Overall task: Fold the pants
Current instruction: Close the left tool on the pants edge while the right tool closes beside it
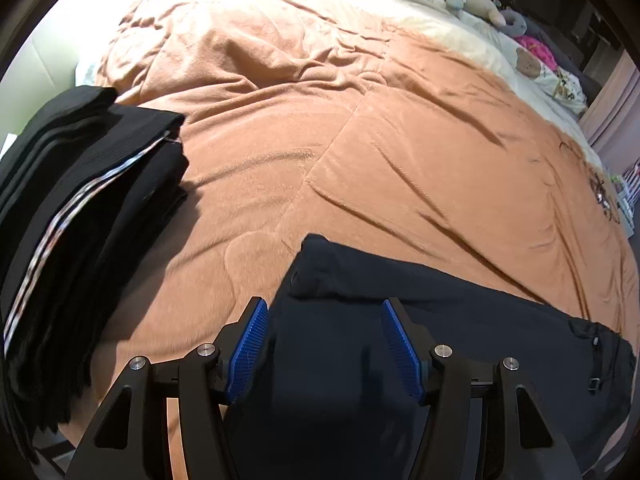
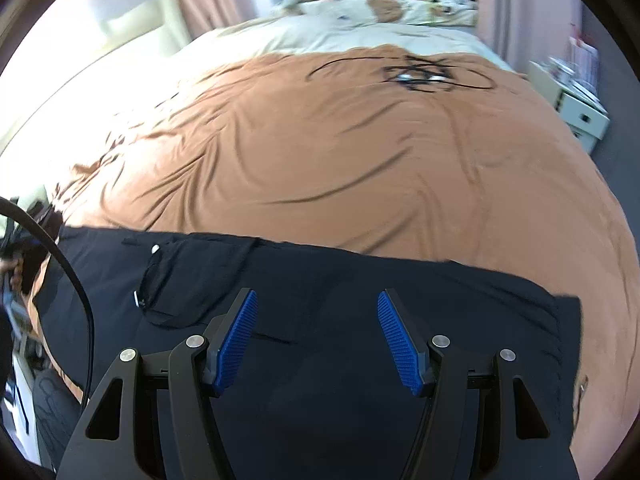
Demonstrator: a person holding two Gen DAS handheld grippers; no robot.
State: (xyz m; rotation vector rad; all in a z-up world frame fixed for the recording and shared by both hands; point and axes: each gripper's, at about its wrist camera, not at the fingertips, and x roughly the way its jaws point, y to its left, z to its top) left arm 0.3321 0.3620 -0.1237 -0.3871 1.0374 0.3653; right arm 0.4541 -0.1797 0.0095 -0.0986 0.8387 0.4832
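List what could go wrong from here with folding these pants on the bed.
1. Both the left gripper and the right gripper are open over the dark pants; closing here might pinch the soft orange blanket underneath along with the fabric.
2. The stack of folded black clothes sits close on the left; a wide sweep could topple it.
3. A black cable hangs over the pants' left end and could snag.
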